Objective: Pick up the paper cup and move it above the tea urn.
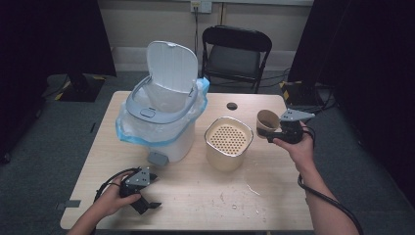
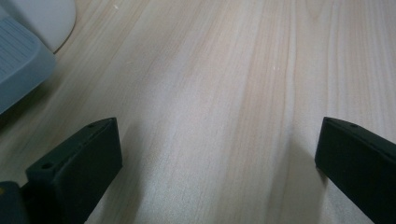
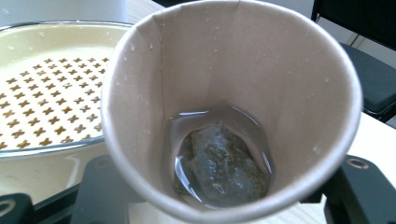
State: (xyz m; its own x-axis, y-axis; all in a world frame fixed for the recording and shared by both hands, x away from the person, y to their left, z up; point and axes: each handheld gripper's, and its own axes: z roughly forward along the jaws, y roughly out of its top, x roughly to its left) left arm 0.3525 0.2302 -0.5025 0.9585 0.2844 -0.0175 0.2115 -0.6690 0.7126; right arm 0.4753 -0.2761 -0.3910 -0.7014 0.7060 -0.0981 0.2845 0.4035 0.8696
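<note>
My right claw (image 1: 275,134) grips a paper cup (image 1: 267,123), tilted on its side above the counter (image 1: 205,196) just right of the strainer pot (image 1: 228,142); in the right gripper view the cup (image 3: 233,112) holds a soaked tea bag (image 3: 219,163) in a little liquid. My left claw (image 1: 149,191) rests released, jaws wide apart over bare wood, near the pedal of the white bin (image 1: 161,112), whose lid stands up. No brand, label or writing can be read on any of them.
</note>
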